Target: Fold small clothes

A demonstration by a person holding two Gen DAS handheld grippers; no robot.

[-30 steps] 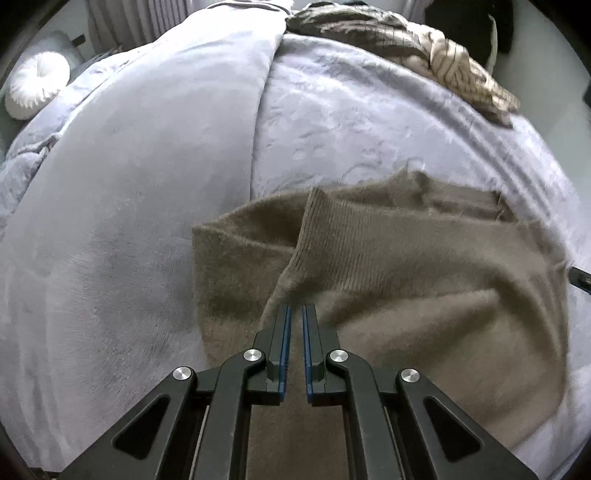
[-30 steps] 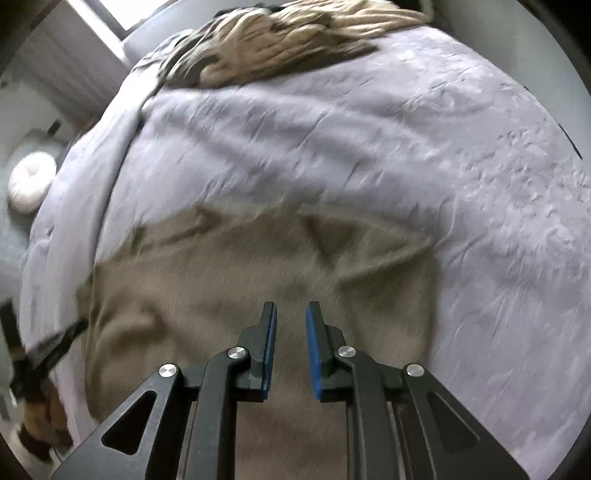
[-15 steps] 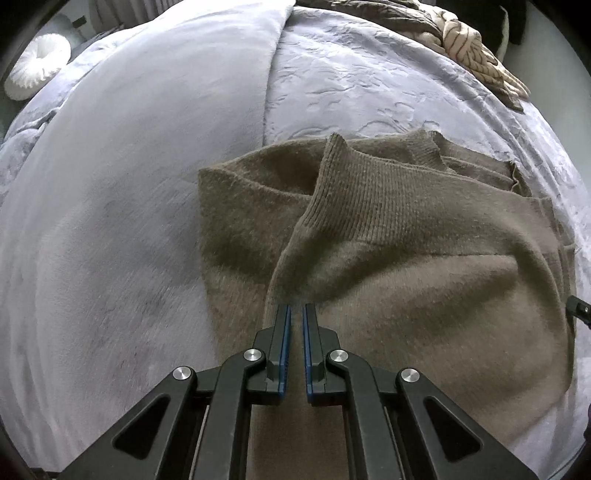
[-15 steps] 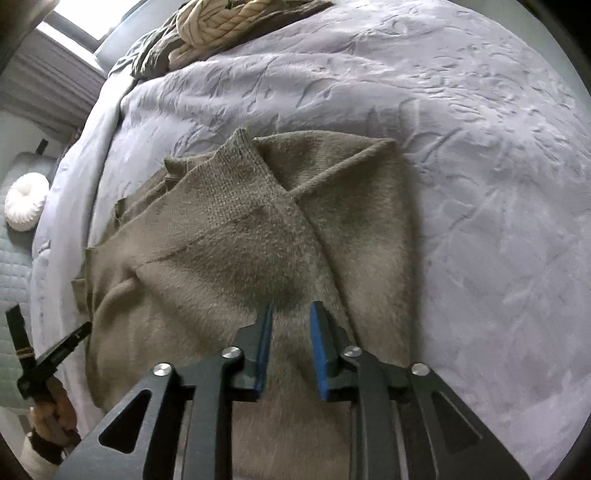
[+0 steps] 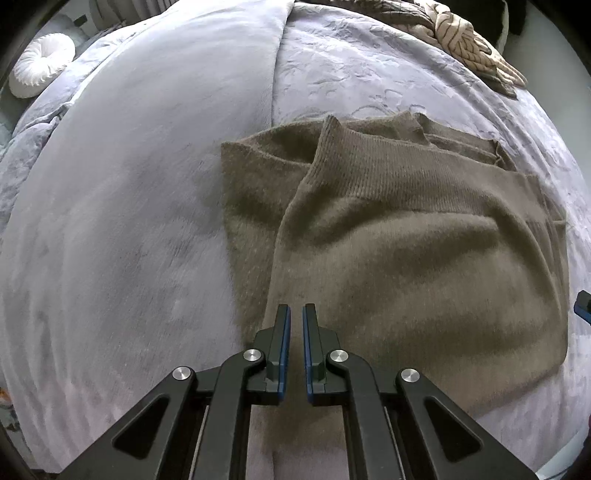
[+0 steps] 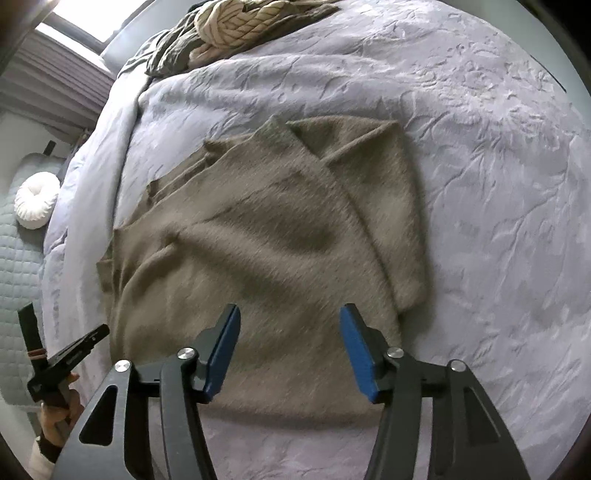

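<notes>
While right fingers (image 6: 290, 332) are opening (empty), left fingers (image 5: 293, 325) clenched; sweater (image 5: 406, 240) hem hidden.

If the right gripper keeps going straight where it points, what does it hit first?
Most likely the folded brown sweater lying on the bed. The right gripper is opening with nothing between its fingers; its height above the sweater is unclear.

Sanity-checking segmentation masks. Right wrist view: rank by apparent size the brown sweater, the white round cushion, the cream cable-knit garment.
1. brown sweater, by far the largest.
2. cream cable-knit garment, partly cut off at the frame top and farther away, so its rank is unsure.
3. white round cushion, also far off.
</notes>
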